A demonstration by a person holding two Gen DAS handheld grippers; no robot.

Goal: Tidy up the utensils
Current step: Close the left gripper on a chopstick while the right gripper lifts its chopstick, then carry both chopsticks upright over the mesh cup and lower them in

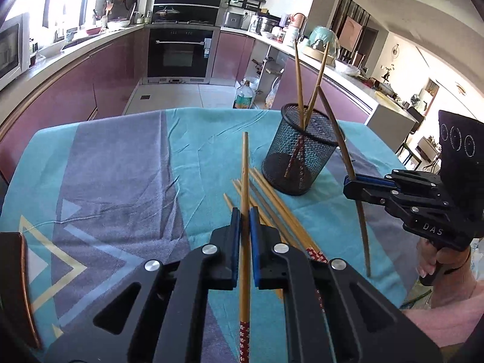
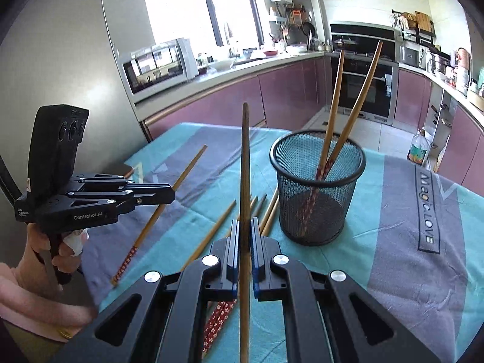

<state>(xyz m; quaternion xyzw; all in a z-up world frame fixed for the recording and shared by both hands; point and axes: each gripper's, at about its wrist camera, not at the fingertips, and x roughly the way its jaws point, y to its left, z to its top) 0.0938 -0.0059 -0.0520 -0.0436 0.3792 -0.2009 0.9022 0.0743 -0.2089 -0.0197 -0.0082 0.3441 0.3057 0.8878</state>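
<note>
Left gripper (image 1: 245, 211) jaws clamped on one chopstick (image 1: 244, 181); right gripper (image 2: 245, 227) jaws clamped on a darker chopstick (image 2: 244, 157). Both sticks appear lifted off the cloth (image 1: 121, 157). Mesh cup (image 1: 299, 157), near the far edge, holds two chopsticks; loose chopsticks (image 1: 272, 199) lie beside it.

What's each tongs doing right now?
Left tongs: shut on a chopstick.
Right tongs: shut on a dark chopstick.
</note>
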